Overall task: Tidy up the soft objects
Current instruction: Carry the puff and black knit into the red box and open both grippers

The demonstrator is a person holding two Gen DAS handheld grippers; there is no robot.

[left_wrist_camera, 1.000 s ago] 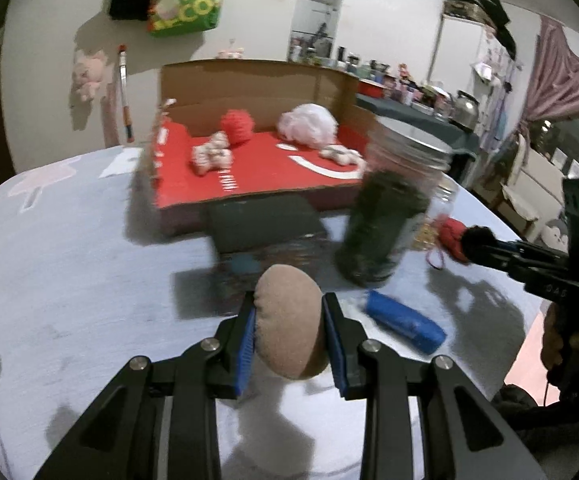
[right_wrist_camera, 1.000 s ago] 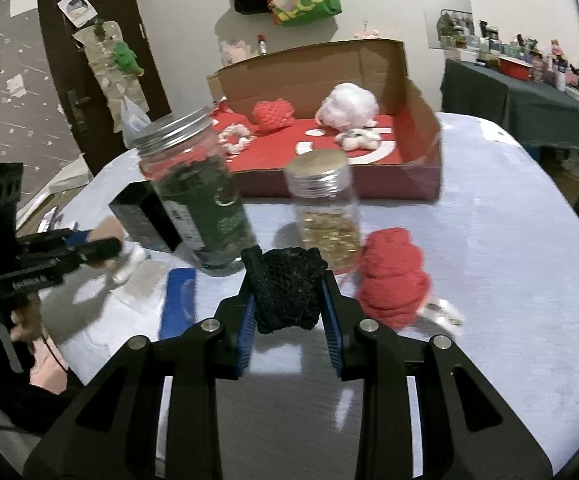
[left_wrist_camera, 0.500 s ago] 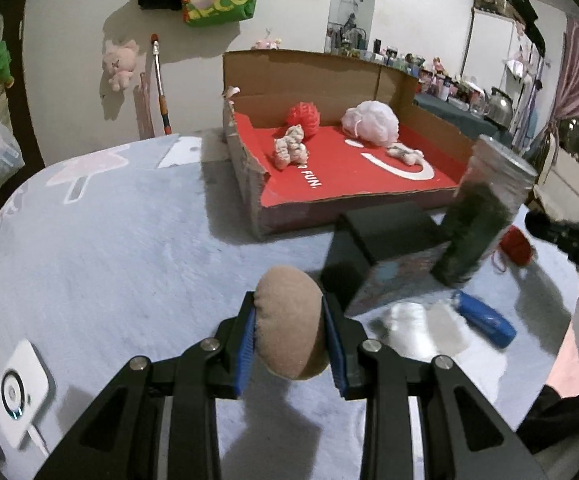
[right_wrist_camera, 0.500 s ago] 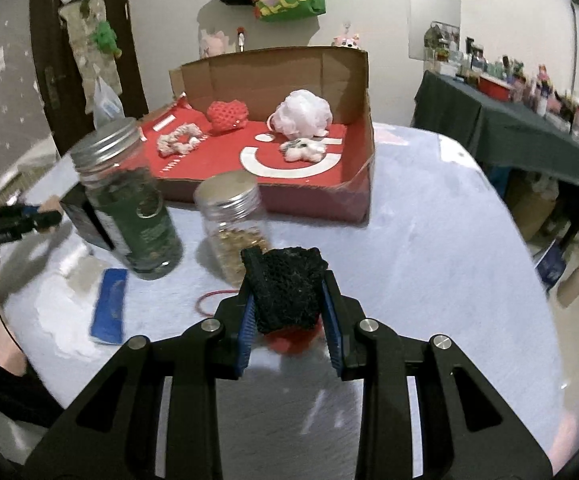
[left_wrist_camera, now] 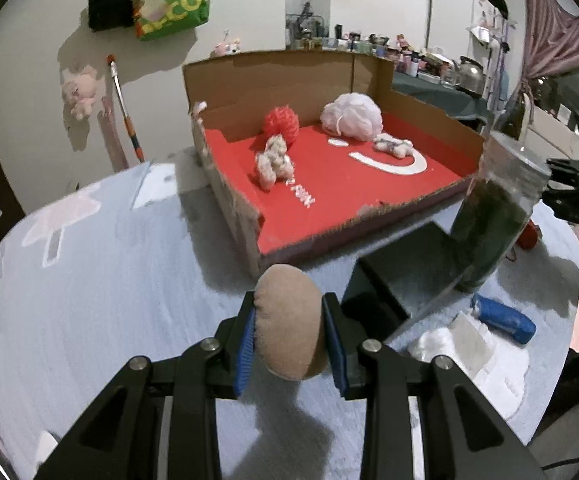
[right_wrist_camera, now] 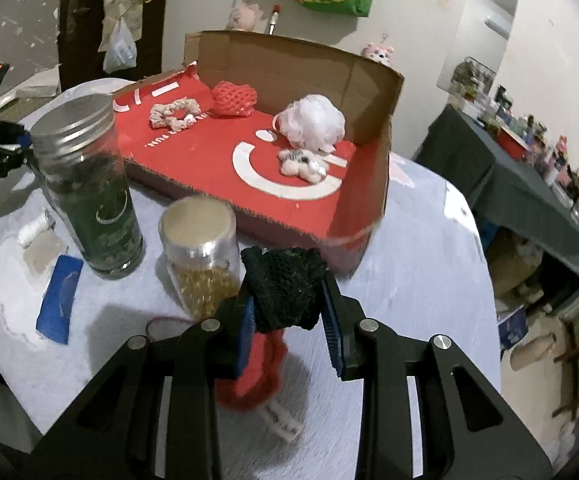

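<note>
1. Both views have swung toward the cardboard box since the earlier frames; grips unchanged.
2. Left gripper pinches a tan pad above the counter; soft, light, held mid-body.
3. Right gripper clamps black knit; compressible; a red knit piece lies below.
4. Two jars stand before the box.

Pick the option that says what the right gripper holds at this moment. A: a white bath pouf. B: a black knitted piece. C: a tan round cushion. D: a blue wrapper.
B: in the right wrist view the right gripper is closed on the black knitted piece; the tan round cushion sits in the left gripper.
</note>
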